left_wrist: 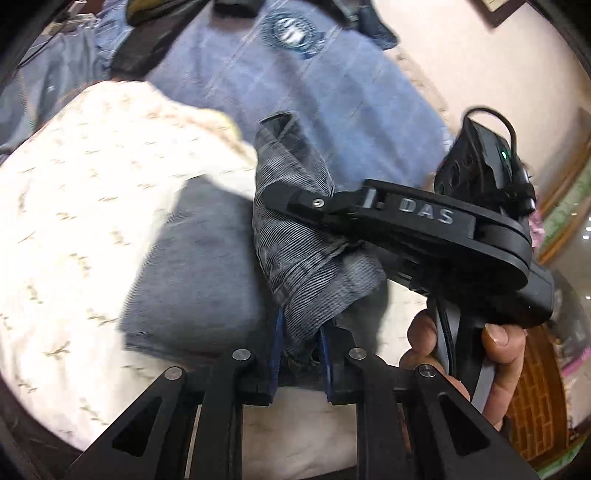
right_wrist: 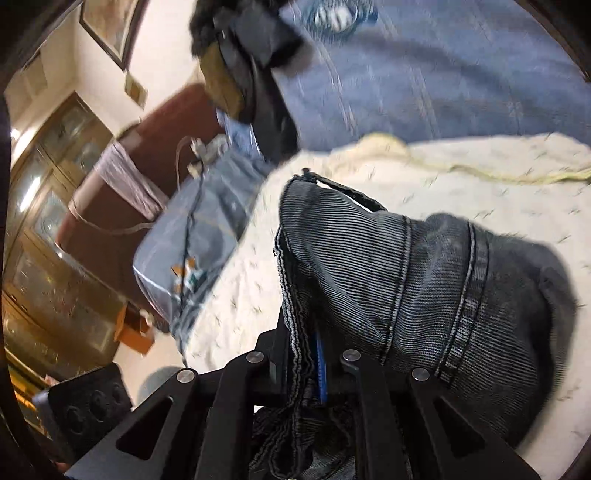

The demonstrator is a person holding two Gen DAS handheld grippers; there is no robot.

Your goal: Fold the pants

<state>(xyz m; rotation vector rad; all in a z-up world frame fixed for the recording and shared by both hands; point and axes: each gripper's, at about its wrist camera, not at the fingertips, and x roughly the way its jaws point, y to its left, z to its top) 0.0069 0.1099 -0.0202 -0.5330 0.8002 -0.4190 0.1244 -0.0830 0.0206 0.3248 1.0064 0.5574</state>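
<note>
The pants (left_wrist: 295,236) are dark grey-blue denim, bunched and lifted above a cream patterned blanket (left_wrist: 81,206). My left gripper (left_wrist: 301,354) is shut on a fold of the denim between its blue pads. My right gripper (left_wrist: 295,201), a black tool held by a hand (left_wrist: 491,354), comes in from the right and clamps the same bunch higher up. In the right wrist view the pants (right_wrist: 424,273) drape over my right gripper (right_wrist: 314,365), which is shut on a hem edge. A folded part of the pants (left_wrist: 192,273) lies on the blanket.
A blue bedspread (left_wrist: 295,96) with a round emblem (left_wrist: 291,33) covers the bed beyond the blanket. Dark items (right_wrist: 255,74) lie on it. A plastic bag (right_wrist: 199,229), a brown chair (right_wrist: 147,147) and a wooden cabinet (right_wrist: 48,206) stand at the left in the right wrist view.
</note>
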